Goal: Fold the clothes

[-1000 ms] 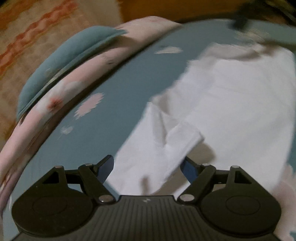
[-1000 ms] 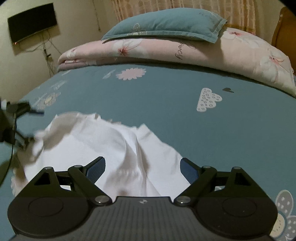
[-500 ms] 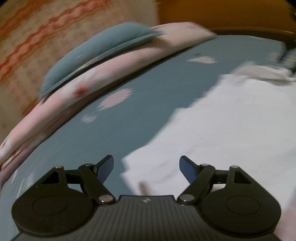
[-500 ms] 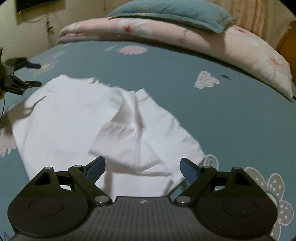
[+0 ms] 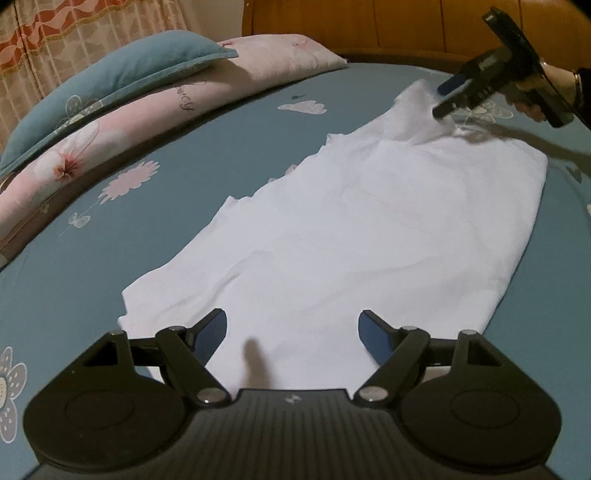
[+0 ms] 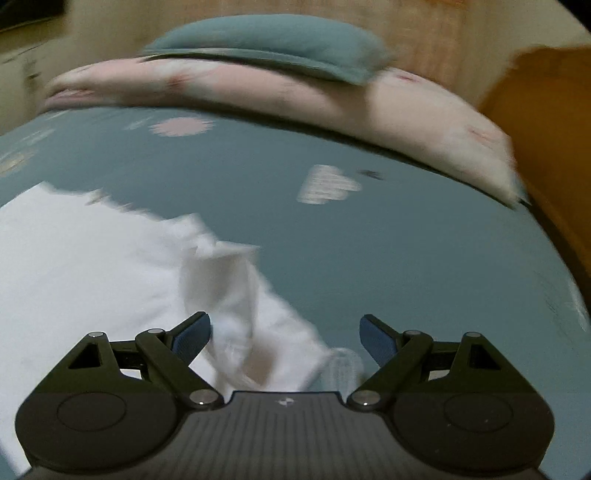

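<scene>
The white cotton garment (image 5: 351, 229) lies spread flat on the teal bedsheet (image 5: 92, 280) for folding; left gripper (image 5: 293, 332) and right gripper (image 6: 284, 332) both released, hovering over opposite ends.

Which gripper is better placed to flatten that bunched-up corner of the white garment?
Right. The right gripper hangs open right over the rumpled fold of the white garment; the left gripper is at the flat end.

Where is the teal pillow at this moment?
In the left wrist view, the teal pillow sits at the upper left, on top of the pink floral quilt along the bed's far edge, by the curtain.
</scene>
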A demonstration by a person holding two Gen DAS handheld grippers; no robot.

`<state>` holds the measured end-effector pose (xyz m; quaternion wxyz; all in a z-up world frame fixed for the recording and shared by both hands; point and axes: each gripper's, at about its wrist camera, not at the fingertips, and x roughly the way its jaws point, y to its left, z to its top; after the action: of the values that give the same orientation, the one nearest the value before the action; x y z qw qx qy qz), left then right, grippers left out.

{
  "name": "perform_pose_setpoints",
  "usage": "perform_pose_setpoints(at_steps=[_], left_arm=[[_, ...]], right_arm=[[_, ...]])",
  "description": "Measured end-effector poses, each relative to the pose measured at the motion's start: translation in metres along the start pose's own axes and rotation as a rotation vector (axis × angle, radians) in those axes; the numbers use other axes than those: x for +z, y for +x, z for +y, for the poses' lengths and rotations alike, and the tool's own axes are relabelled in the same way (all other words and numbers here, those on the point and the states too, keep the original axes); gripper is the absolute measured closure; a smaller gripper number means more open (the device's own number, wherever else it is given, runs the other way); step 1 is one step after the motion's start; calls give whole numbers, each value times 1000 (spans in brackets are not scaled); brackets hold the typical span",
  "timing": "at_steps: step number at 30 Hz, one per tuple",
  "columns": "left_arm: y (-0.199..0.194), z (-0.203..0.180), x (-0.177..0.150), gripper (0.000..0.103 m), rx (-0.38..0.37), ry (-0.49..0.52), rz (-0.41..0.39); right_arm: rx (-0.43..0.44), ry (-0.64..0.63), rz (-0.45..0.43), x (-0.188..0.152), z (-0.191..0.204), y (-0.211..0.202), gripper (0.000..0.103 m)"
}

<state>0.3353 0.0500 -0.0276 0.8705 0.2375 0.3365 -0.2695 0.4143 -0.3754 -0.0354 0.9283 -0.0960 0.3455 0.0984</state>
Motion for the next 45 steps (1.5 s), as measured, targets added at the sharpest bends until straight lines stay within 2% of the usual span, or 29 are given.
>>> perform_pose_setpoints(at_steps=[3, 7, 12, 15, 17, 21, 24, 26, 27, 30, 32, 34, 36, 39, 41, 43, 45], left_arm=[[-5, -1, -3, 24, 19, -17, 1], [-15, -5, -3, 24, -32, -34, -31], [-9, -14, -15, 24, -39, -49, 30], [-7, -12, -36, 23, -4, -101, 101], [-16, -4, -49, 23, -17, -179, 98], [-34, -8, -44, 23, 12, -137, 121], [-44, -13, -28, 21, -44, -131, 59], [-42, -17, -19, 19, -81, -145, 26], [-40, -19, -15, 19, -95, -148, 12], [-24, -22, -19, 19, -94, -172, 45], [-19, -14, -36, 19, -72, -219, 88], [-20, -3, -58, 18, -53, -272, 126], [-35, 4, -71, 18, -52, -301, 114], [-50, -4, -63, 18, 47, -199, 135], [-56, -18, -53, 18, 93, -90, 121], [-59, -41, -44, 18, 142, 69, 93], [-53, -74, -41, 18, 220, 295, 85]], right_arm=[[-95, 51, 8, -3, -8, -2, 12], [-18, 48, -5, -15, 5, -23, 13], [87, 36, 49, -48, 24, -48, 14], [37, -3, 110, -76, 29, -57, 14], [35, 37, 126, -92, 23, -70, 14], [-7, 45, 76, -92, 26, -101, 14], [93, 60, -17, -78, 41, -121, 14], [181, 54, -48, -69, 58, -120, 14], [196, 43, -52, -67, 64, -116, 14], [212, 41, -4, -73, 78, -94, 14], [202, 73, 47, -87, 72, -85, 14], [214, 110, 57, -104, 60, -89, 15], [197, 122, 62, -114, 52, -101, 15], [131, 72, 75, -115, 52, -115, 14], [95, 9, 59, -111, 60, -124, 15], [52, -78, 32, -105, 74, -133, 15], [19, -206, 12, -100, 96, -138, 14]])
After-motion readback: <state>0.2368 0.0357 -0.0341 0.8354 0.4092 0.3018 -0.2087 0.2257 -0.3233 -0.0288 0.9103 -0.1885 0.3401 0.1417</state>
